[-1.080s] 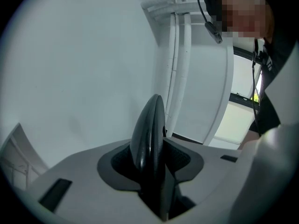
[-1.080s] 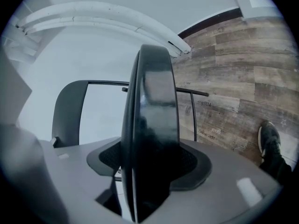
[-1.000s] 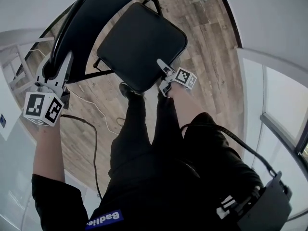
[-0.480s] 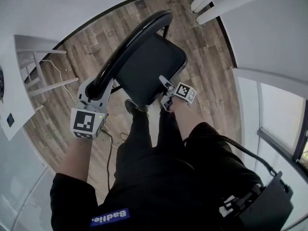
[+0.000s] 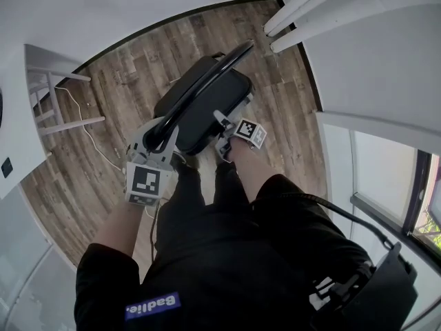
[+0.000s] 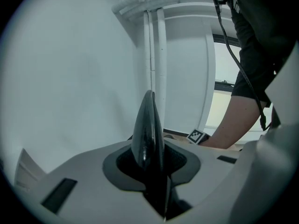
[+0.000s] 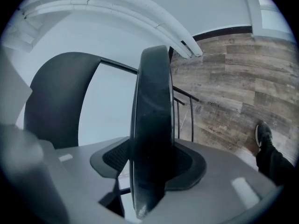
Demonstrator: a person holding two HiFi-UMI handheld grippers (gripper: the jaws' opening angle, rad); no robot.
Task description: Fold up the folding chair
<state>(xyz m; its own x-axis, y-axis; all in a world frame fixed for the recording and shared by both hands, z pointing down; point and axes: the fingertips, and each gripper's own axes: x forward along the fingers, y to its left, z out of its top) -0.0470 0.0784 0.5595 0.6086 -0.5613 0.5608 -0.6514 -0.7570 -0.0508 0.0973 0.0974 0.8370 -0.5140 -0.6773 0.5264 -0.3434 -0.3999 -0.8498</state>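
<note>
the left gripper (image 6: 152,164) had its jaws closing on the thin backrest rim (image 6: 148,125), the right gripper (image 7: 149,161) on the seat edge (image 7: 152,111), apparently to swing both panels together. the folding chair (image 5: 207,105) stood nearly flat on the wooden floor (image 5: 124,88).

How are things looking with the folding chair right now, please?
Left gripper jaws closing on backrest edge, right gripper jaws closing on seat edge. Seat and backrest nearly flat together. Person's shoe close beneath.
</note>
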